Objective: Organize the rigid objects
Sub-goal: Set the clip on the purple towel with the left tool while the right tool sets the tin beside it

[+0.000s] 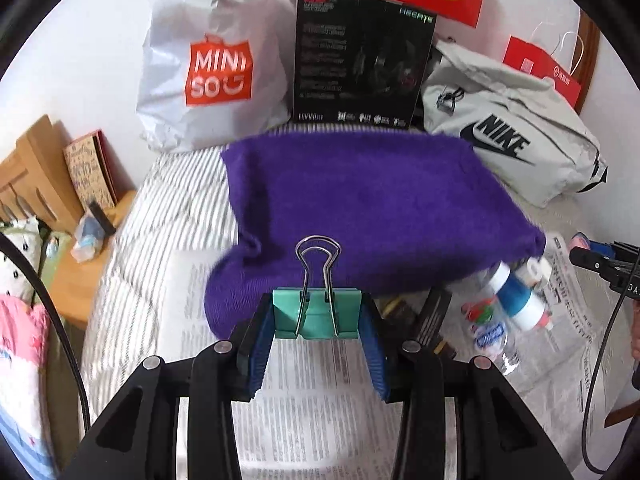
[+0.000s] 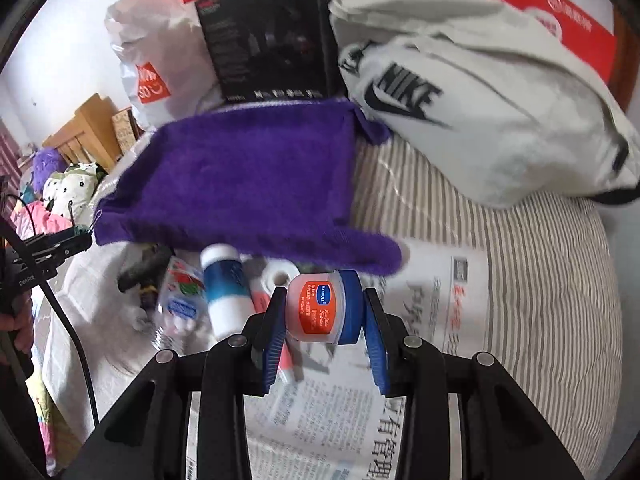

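The left gripper (image 1: 318, 320) clamps a teal metal binder clip with silver wire handles (image 1: 317, 312) between its blue ribbed finger pads (image 1: 260, 344), the clip's body wedged across the gap and its wire loops standing up past the fingertips. Beyond those fingertips lies a fuzzy purple knitted cloth (image 1: 360, 208), spread over a grey-and-white striped bed cover (image 1: 180, 208). Under the fingers is a sheet of printed newspaper (image 1: 312, 400).

The right gripper (image 2: 326, 308) holds a small round lip-balm jar with a blue lid and an orange label (image 2: 320, 308), gripped sideways so the lid presses against the right-hand finger pad (image 2: 376, 344) and the base against the other. Just left of its fingers, on the newspaper, stands a tilted white plastic bottle with a blue band (image 2: 224, 292), beside a clear crumpled plastic bottle with a red, green and blue label (image 2: 180, 300) and a black-handled tool (image 2: 144, 272) whose shape is partly hidden under the cloth's edge. A white ring-shaped object (image 2: 280, 276) sits just ahead of the left finger.

Farther ahead, against the wall, are a white plastic shopping bag with an orange logo (image 1: 212, 68), a black printed cardboard box (image 1: 360, 60), and a pale grey fabric waist bag with black lettering (image 1: 508, 140).
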`<action>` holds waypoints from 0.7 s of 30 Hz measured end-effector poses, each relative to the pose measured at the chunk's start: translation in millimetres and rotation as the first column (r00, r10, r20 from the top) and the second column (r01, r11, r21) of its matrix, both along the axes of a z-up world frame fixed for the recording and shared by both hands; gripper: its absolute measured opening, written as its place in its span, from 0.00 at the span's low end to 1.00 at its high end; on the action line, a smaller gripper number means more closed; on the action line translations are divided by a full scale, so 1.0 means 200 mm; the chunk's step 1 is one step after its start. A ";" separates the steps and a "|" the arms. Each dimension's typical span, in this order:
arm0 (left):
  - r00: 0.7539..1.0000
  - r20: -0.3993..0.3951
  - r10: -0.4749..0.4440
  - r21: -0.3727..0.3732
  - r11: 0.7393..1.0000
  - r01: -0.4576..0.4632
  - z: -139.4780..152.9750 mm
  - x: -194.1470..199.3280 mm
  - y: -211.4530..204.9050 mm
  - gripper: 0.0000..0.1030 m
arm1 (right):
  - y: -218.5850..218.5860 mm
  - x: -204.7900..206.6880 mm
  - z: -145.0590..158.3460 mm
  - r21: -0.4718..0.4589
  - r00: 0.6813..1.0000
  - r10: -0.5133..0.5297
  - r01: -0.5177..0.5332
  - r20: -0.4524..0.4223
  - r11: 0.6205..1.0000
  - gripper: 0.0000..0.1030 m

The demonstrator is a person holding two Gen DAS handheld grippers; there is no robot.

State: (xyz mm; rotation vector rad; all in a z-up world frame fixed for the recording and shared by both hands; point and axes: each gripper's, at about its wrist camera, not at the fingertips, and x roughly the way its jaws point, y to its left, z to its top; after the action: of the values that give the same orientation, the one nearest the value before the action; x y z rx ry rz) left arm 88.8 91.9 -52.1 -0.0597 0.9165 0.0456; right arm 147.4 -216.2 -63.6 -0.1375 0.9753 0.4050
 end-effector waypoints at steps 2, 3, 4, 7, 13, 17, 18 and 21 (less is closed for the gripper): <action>1.000 0.013 -0.009 0.000 1.000 0.009 0.03 0.03 0.00 0.38 | 0.04 0.03 0.04 0.001 1.000 0.024 -0.024 0.019 1.000 0.36; 1.000 0.017 -0.012 0.000 1.000 0.012 0.05 0.05 0.00 0.38 | 0.05 0.05 0.05 0.002 0.999 0.032 -0.032 0.026 0.999 0.36; 1.000 0.023 -0.016 0.003 1.000 0.016 0.06 0.07 0.00 0.38 | 0.07 0.07 0.07 0.005 0.999 0.041 -0.041 0.034 0.999 0.36; 0.999 0.039 -0.028 -0.002 1.000 0.028 0.09 0.13 0.00 0.38 | 0.13 0.13 0.11 0.003 0.997 0.060 -0.061 0.057 0.998 0.36; 0.998 0.039 -0.048 -0.017 0.999 0.049 0.08 0.31 0.00 0.38 | 0.24 0.28 0.11 0.028 0.994 0.086 -0.088 0.065 0.996 0.36; 0.998 0.041 -0.049 -0.039 0.998 0.050 0.06 0.43 0.02 0.38 | 0.32 0.42 0.07 0.024 0.995 0.085 -0.086 0.057 0.996 0.36; 0.998 0.042 -0.048 -0.044 0.998 0.050 0.05 0.46 0.02 0.38 | 0.35 0.46 0.06 0.019 0.995 0.086 -0.087 0.052 0.996 0.36; 0.998 0.038 -0.042 -0.050 0.998 0.044 0.01 0.56 0.03 0.38 | 0.41 0.57 0.00 0.010 0.996 0.088 -0.088 0.031 0.996 0.36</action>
State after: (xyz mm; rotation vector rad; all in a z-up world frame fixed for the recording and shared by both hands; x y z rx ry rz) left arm 201.0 98.3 -49.5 -0.0879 0.8814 -0.0188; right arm 261.4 -133.4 -63.6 -0.1762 0.9385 0.4882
